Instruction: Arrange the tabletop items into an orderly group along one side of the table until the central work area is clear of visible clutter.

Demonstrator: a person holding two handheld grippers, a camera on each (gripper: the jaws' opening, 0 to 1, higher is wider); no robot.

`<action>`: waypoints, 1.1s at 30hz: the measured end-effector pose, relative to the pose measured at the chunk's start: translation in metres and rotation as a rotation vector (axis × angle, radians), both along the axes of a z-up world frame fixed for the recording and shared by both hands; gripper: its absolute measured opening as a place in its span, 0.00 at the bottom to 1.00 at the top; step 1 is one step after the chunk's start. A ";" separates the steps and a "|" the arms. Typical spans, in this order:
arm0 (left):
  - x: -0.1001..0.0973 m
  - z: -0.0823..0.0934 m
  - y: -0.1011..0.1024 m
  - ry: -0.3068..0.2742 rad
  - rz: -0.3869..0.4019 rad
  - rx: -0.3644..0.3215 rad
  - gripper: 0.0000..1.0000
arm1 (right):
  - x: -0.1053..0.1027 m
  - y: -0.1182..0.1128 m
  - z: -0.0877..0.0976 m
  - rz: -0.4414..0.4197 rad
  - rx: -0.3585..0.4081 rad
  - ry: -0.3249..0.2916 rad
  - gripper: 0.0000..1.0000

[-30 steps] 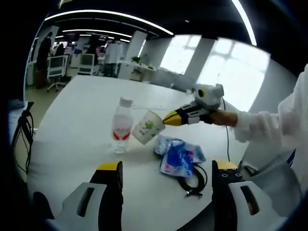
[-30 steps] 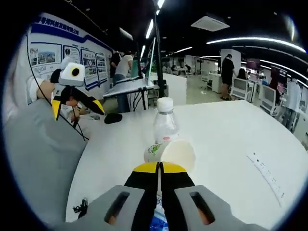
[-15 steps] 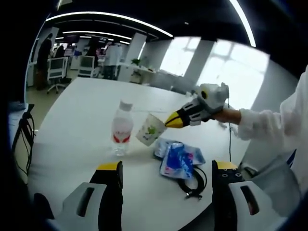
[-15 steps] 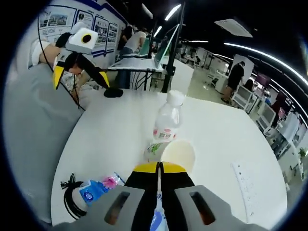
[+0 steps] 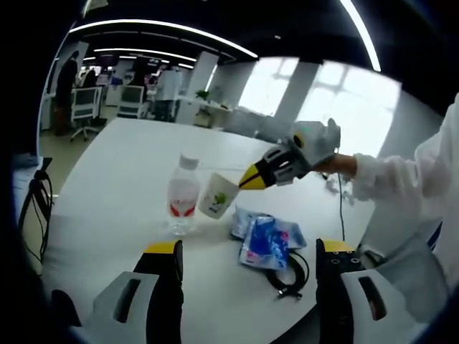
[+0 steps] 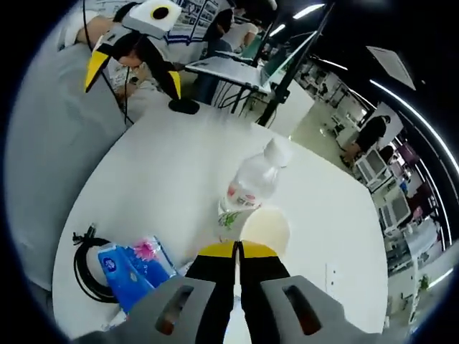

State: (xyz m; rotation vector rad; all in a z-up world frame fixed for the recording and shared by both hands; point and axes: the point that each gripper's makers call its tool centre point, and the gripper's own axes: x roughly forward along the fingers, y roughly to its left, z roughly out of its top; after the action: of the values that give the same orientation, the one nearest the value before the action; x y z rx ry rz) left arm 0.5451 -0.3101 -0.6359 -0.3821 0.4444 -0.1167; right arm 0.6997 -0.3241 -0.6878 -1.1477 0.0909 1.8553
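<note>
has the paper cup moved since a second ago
Yes. In the left gripper view the paper cup, pinched by the right gripper, has swung from tilted to more upright and closer to the standing water bottle.

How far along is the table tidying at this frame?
Early. Nothing looks grouped yet. In hand: the right tongs are shut on the paper cup, held tilted beside the water bottle. Left: the blue tissue packs and black cable lie loose on the table; the left tongs are open.
</note>
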 end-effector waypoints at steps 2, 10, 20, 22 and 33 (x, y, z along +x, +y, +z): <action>-0.001 0.001 0.000 0.000 0.002 0.000 0.73 | 0.000 0.003 -0.001 0.015 -0.006 -0.014 0.00; 0.000 0.003 0.004 -0.010 0.012 -0.004 0.73 | 0.003 0.002 -0.013 0.084 -0.070 -0.121 0.00; 0.002 0.004 0.006 -0.020 0.018 -0.006 0.73 | 0.007 -0.008 -0.040 0.230 -0.174 -0.318 0.00; 0.002 0.004 0.006 -0.021 0.019 -0.007 0.73 | 0.002 -0.008 -0.043 0.214 -0.165 -0.286 0.00; 0.001 0.008 0.005 -0.032 0.022 -0.010 0.73 | -0.002 0.004 -0.040 0.214 -0.144 -0.336 0.00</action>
State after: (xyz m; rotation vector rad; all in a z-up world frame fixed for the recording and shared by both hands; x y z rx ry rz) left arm 0.5464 -0.3054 -0.6282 -0.3947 0.4079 -0.1032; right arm 0.6979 -0.3199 -0.7281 -1.6074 -0.0946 1.8345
